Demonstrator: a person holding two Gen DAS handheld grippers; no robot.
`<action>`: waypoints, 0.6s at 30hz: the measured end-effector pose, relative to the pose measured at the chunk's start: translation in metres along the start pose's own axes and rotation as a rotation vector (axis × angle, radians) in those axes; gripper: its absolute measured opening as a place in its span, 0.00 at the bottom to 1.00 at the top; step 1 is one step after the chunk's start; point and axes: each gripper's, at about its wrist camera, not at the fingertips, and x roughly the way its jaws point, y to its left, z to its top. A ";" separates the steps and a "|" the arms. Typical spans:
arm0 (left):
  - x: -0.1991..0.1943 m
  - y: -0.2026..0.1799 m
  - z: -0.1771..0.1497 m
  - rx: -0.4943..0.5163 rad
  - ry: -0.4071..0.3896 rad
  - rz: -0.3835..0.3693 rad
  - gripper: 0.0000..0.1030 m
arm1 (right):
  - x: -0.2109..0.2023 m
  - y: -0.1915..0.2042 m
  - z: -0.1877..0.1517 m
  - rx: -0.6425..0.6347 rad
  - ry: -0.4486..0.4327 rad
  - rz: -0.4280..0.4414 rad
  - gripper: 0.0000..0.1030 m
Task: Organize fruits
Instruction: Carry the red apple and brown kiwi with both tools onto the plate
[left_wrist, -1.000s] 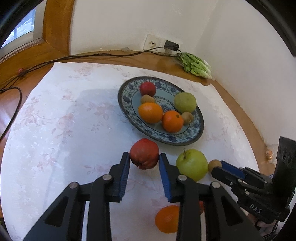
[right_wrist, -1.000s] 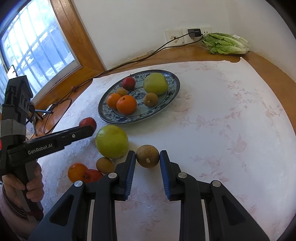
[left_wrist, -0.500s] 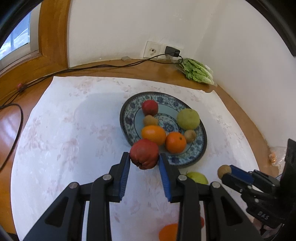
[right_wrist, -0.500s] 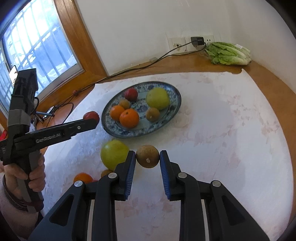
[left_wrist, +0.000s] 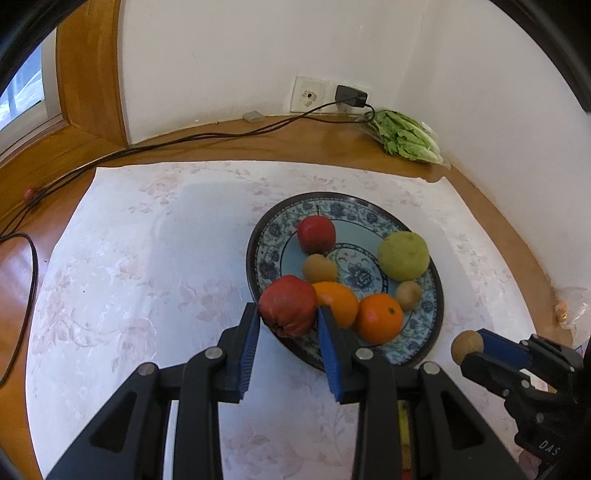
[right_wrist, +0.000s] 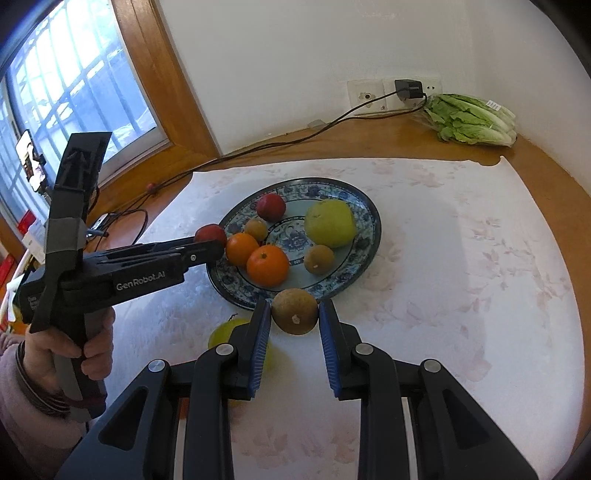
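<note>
From the left wrist: a wooden table (left_wrist: 229, 144) under a white floral cloth (left_wrist: 140, 258) fills a white-walled corner beside a window, with lettuce (left_wrist: 406, 138) near a wall socket, as the left gripper (left_wrist: 288, 325), jaws nearly shut, clamps a red fruit (left_wrist: 288, 310) over the near rim of a blue plate (left_wrist: 266, 266) of fruit. From the right wrist: the right gripper (right_wrist: 294, 325), jaws likewise narrow, pinches a brown fruit (right_wrist: 294, 312) just short of the plate's rim, a green apple (right_wrist: 221, 332) lying on the cloth below it.
</note>
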 end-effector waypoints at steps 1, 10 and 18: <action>0.001 0.001 0.001 0.000 -0.004 -0.003 0.32 | 0.001 0.000 0.000 0.000 0.001 0.000 0.27; 0.012 0.005 0.012 0.011 -0.001 0.003 0.32 | 0.005 -0.009 0.008 0.008 -0.011 -0.029 0.27; 0.017 0.004 0.017 0.027 -0.004 0.015 0.32 | 0.015 -0.020 0.023 -0.003 -0.019 -0.074 0.27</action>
